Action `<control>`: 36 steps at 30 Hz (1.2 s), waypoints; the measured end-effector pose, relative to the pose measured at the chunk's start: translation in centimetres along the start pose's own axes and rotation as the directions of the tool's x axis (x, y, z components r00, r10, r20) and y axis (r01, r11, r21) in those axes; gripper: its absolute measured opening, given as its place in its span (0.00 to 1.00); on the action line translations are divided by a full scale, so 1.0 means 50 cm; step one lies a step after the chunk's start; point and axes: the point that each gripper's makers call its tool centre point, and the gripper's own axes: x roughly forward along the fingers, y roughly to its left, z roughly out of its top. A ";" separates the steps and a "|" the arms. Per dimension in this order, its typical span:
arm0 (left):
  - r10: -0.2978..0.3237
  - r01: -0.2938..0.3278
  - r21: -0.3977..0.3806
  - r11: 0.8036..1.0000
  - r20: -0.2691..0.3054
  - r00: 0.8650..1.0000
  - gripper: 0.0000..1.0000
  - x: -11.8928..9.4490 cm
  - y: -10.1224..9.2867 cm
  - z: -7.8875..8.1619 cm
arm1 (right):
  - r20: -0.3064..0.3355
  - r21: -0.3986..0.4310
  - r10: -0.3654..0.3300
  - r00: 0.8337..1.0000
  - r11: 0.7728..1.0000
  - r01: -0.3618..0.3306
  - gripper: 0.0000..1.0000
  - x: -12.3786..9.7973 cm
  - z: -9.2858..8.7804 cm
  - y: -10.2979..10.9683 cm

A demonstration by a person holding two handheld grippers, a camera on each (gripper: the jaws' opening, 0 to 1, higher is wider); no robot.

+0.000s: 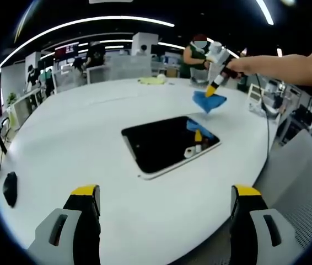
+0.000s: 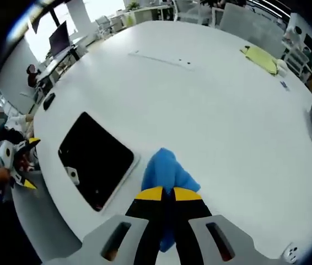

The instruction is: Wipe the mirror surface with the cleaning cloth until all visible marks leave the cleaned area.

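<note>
Blue microfibre, the cleaning cloth (image 2: pixel 166 172), hangs pinched between the yellow-tipped jaws of the right gripper (image 2: pixel 163 194), which are drawn together on a fold of it. In the left gripper view that gripper (image 1: pixel 211 91) holds the cloth (image 1: pixel 209 101) above the white round table (image 1: pixel 79 132), just past the far right corner of the mirror (image 1: pixel 170 142); cloth and glass look apart, not touching.

The mirror (image 2: pixel 95 159) lies flat near the table's near edge, dark, reflecting the cloth. Any marks on it are too small to tell.

I judge this as the approach, with wiping not yet begun. The next move calls for lowering the cloth flat onto the glass and sweeping across it.

The left gripper (image 1: pixel 164 194) has its jaws wide apart, holding nothing, hovering near the table's near edge.
</note>
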 end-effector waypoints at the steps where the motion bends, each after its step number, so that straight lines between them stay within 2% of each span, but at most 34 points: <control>1: 0.000 0.000 0.001 1.000 0.000 1.000 0.99 0.000 0.000 0.000 | 0.002 0.005 0.001 1.000 1.000 -0.001 0.00 0.000 -0.001 -0.001; 10: 0.002 -0.002 0.001 1.000 0.001 1.000 0.99 0.000 0.001 0.001 | -0.001 -0.013 0.005 1.000 1.000 -0.005 0.00 0.011 -0.003 0.008; 14: 0.004 -0.004 0.000 1.000 0.000 1.000 0.99 -0.001 0.002 0.000 | -0.014 -0.027 -0.002 1.000 1.000 0.002 0.00 0.030 -0.010 0.007; 19: 0.004 -0.004 -0.001 1.000 -0.002 1.000 0.99 0.000 0.002 -0.001 | -0.032 -0.088 0.013 0.999 0.996 -0.016 0.00 0.059 -0.022 0.023; 22: 0.004 -0.004 0.000 1.000 -0.004 1.000 0.99 0.000 0.002 -0.002 | -0.058 -0.115 -0.010 0.998 0.993 0.003 0.00 0.079 -0.038 0.020; 27: 0.006 -0.006 -0.003 1.000 -0.006 1.000 0.99 0.000 0.003 -0.003 | -0.073 -0.116 -0.010 0.997 0.993 0.001 0.01 0.105 -0.055 0.020; 36: 0.008 -0.008 -0.009 1.000 -0.013 1.000 0.99 0.000 0.004 -0.004 | -0.064 -0.108 -0.007 0.998 0.994 0.001 0.01 0.127 -0.060 0.023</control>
